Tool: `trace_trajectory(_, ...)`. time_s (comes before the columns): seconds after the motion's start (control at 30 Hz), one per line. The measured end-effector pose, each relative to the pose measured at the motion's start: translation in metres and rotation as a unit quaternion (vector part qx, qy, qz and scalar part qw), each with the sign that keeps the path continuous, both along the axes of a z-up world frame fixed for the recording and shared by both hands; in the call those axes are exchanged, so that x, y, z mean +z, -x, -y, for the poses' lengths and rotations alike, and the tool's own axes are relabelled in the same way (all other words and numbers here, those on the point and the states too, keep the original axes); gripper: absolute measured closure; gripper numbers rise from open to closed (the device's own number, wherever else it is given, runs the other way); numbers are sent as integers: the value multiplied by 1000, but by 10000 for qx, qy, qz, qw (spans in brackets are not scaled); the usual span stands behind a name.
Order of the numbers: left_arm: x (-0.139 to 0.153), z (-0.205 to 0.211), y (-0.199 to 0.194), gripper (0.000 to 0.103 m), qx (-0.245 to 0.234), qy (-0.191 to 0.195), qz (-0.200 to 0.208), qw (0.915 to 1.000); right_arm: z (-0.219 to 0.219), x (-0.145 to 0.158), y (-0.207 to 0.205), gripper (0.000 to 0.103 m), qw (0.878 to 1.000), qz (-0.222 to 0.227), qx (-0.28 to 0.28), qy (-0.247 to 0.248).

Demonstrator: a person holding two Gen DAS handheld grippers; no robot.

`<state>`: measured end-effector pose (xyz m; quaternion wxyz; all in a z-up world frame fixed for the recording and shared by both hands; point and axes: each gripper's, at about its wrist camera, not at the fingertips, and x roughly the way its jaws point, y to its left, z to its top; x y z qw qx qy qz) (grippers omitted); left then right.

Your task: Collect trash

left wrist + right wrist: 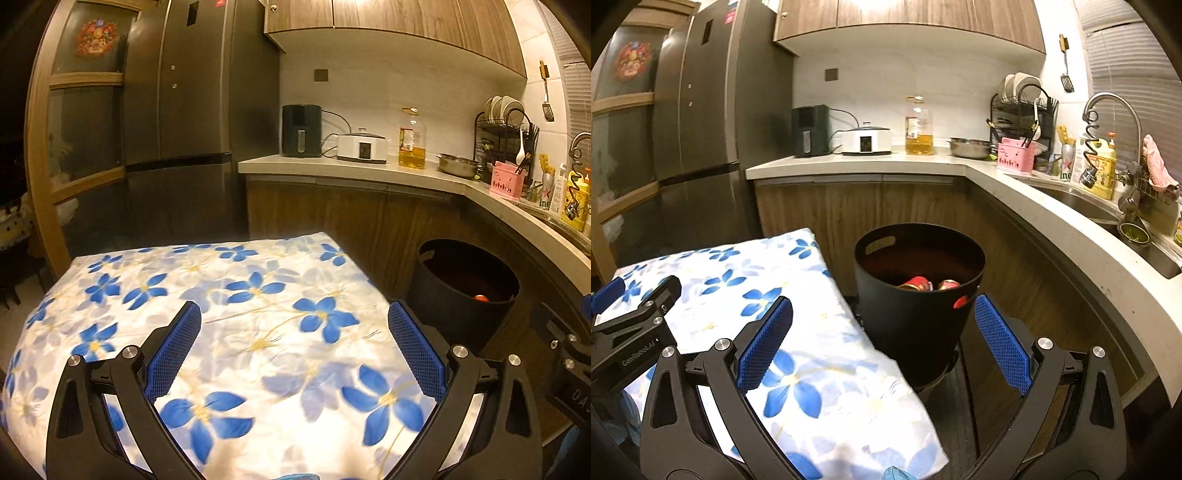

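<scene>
Nearest, the left gripper (294, 363) hangs over the white cloth with blue flowers (236, 317) that covers the table, its blue-padded fingers spread wide with nothing between them. Just beside that cloth's right edge the right gripper (883, 356) also has its fingers spread and empty — its left pad over the cloth's corner, its right pad over the dark floor in front of the round black plastic bin (919, 295).

The bin stands on the floor just to the right of the cloth-covered table, touching or nearly touching its edge; I cannot tell which. Inside it lie red crumpled cans (929, 284), low against the near wall, and a red spot shows through the handle cut-out on its right side. From the left wrist view only a small red patch of them is visible over the rim.

Behind the bin runs the pale stone counter (849, 164) on wooden cabinets. On it, from left to right beyond the bin, stand a black air fryer (809, 130), a white slow cooker (866, 140), a clear plastic bottle of yellow oil (919, 127) and a steel bowl (969, 147) — further right a pink plastic basket (1015, 157) and a black wire dish rack (1023, 107). Left of the counter stands the tall grey refrigerator (705, 110).
</scene>
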<state>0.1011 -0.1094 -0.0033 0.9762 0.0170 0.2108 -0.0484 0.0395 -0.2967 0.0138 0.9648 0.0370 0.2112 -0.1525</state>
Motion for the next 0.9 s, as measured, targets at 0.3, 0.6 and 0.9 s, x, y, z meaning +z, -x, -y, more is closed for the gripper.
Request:
trace_trajectory(0.3,-1,-23,26,6,59,6,27,10000,-26,3,24,6,9999,29,112,70)
trace_trajectory(0.6,4,-36,40,6,119,54,96,9999,-40,9,37,6,9996,148,231,74)
trace_trajectory(0.9,7,-40,44,6,139,94,138,9998,-43,14,41,6,9994,219,261,55)
